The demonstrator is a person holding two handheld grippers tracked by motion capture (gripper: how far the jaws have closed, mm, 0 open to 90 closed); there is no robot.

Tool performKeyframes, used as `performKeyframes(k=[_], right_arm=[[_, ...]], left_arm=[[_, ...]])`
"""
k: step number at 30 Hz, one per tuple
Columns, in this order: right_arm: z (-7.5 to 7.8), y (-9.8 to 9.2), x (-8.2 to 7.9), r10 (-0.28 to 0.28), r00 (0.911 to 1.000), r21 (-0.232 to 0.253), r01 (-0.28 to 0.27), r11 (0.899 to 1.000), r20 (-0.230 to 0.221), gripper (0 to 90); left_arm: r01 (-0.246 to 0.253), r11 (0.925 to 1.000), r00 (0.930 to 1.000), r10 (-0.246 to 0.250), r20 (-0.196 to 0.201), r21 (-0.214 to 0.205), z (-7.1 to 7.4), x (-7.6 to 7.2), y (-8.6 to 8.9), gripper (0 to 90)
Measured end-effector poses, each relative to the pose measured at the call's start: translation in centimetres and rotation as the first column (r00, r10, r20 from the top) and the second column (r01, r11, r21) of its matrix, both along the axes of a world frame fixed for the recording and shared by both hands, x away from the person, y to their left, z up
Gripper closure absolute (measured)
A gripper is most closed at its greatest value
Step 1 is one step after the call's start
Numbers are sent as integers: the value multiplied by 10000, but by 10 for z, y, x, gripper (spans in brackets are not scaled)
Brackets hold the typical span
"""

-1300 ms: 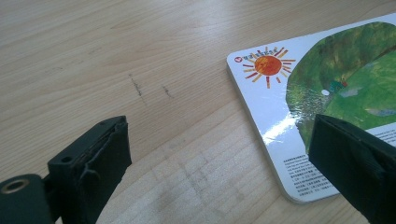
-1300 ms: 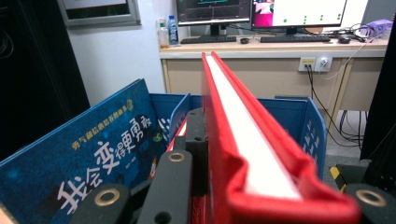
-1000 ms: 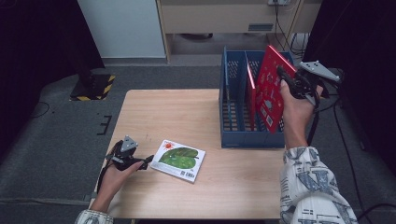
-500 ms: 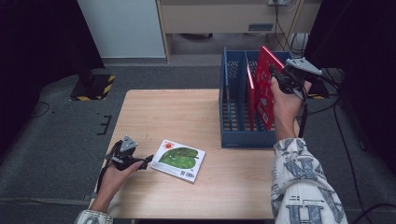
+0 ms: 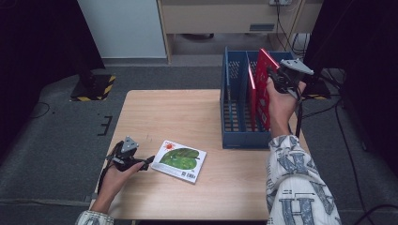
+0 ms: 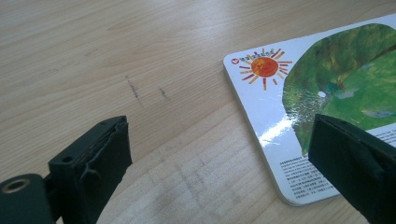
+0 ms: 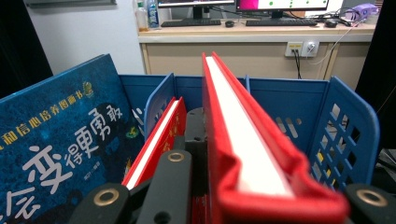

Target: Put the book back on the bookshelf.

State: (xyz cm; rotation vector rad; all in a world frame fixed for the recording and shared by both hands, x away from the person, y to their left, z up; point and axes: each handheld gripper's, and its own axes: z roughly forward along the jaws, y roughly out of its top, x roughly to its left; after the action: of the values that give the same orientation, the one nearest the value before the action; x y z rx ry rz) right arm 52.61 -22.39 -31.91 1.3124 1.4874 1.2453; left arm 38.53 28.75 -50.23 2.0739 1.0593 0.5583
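My right gripper (image 5: 278, 78) is shut on a thin red book (image 5: 264, 91) and holds it upright over the right side of a blue slotted rack (image 5: 237, 137). In the right gripper view the red book (image 7: 243, 149) runs edge-on between the jaws of the right gripper (image 7: 233, 205). A second red book (image 7: 159, 140) stands in the slot beside it, and a blue book (image 7: 56, 154) leans at the left. My left gripper (image 5: 149, 161) rests open on the table, next to a green picture book (image 5: 180, 160) that lies flat. Its jaws straddle that green picture book's corner (image 6: 299, 140) without touching.
The wooden table (image 5: 187, 117) has the rack at its right rear. Beyond the rack stand a desk with wall sockets (image 7: 299, 46) and monitors. Dark floor surrounds the table, and a yellow-black marked base (image 5: 91, 86) sits at the far left.
The right hand has carried the red book leftward and a little lower, closer in over the rack. The left gripper and the green book have stayed put.
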Motion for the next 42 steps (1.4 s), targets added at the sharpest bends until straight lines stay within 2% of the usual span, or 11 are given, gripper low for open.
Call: performKeyframes(k=[4,13,26,34,42], right_arm=[[-2,1,1,-24,10000,-39,24,10000,9,794],[-2,-4,8,-261,9996,235,262,9994,-46,795],[-18,6,14,-148,9997,-77,147,9999,-178,791],[-30,6,15,-166,9993,-117,162,9998,-343,787],[-38,2,11,-154,9967,-202,139,9997,-791,784]], left_arm=[[15,10000,10000,-15,12,8,0,0,0,50],[60,10000,10000,-60,23,22,0,0,-2,52],[-14,10000,10000,15,74,-19,1,1,-1,55],[84,9999,10000,-84,49,58,0,1,-3,55],[71,9999,10000,-72,69,74,1,0,-4,56]])
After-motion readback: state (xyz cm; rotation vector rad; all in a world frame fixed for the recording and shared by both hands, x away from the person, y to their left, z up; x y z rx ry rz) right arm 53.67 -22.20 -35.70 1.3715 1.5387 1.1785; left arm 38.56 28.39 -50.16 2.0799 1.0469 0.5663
